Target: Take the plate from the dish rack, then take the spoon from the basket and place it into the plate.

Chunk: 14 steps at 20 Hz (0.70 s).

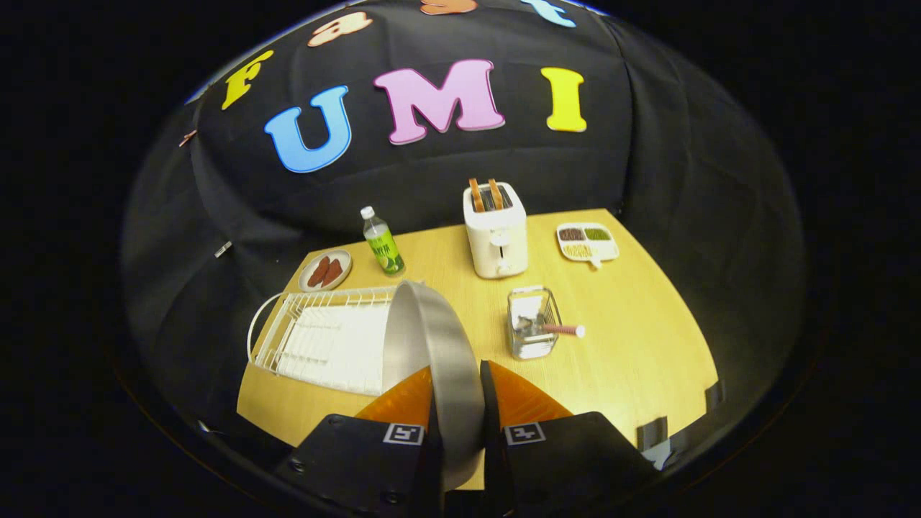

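The metal plate [432, 345] stands on edge between the two fingers of the tool [457, 403], rising from them toward 12 o'clock with a slight lean to 11. Both fingers press on its lower rim, one on each face, so the tool is clamped on the plate and carries it above the counter [633, 345]. The plate is a round, shallow dish of brushed silver-grey metal with a smooth rim; its hollow side faces 9 o'clock and its back faces 3 o'clock.

Just beyond the plate at 9 to 10 o'clock lies the white wire dish rack [324, 338], its slots bare, sitting on the near-left part of the pale wooden counter. At 2 o'clock from the fingertips stands a small clear basket [532, 324] with cutlery in it; the spoon [565, 329] lies there with its pinkish handle sticking out toward 3 o'clock.

Farther off at 12 to 1 o'clock is a white toaster [496, 234] with two slices of toast in its slots. At 11 o'clock stand a green-labelled bottle [381, 241] and, past the rack, a small plate of sausages [325, 270]. At 1 o'clock, near the counter's far edge, lies a white divided snack tray [588, 241].
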Motion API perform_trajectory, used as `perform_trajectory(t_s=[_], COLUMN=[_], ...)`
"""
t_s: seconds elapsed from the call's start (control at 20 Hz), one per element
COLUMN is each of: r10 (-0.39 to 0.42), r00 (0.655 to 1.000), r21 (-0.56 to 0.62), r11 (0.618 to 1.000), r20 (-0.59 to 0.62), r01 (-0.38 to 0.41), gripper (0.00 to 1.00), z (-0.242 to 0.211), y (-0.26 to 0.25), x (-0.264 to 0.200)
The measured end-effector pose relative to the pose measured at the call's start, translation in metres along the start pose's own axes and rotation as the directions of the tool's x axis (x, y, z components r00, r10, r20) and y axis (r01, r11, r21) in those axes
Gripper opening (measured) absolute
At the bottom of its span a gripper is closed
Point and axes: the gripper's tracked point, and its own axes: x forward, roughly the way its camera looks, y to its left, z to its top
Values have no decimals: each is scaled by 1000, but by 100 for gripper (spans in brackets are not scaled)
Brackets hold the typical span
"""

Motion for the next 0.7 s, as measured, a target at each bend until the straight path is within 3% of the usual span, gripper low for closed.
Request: perform_trajectory(t_s=[0.15,0.4,0.7], r10=[35,137,155], r00=[995,976,968], r21=[96,328,386], r11=[995,942,920], r20=[-91,-169,-198], r01=[-26,-76,-68], gripper=[26,26,26], z=[-56,-118,-150], y=[-24,-38,-54], x=[11,44,67])
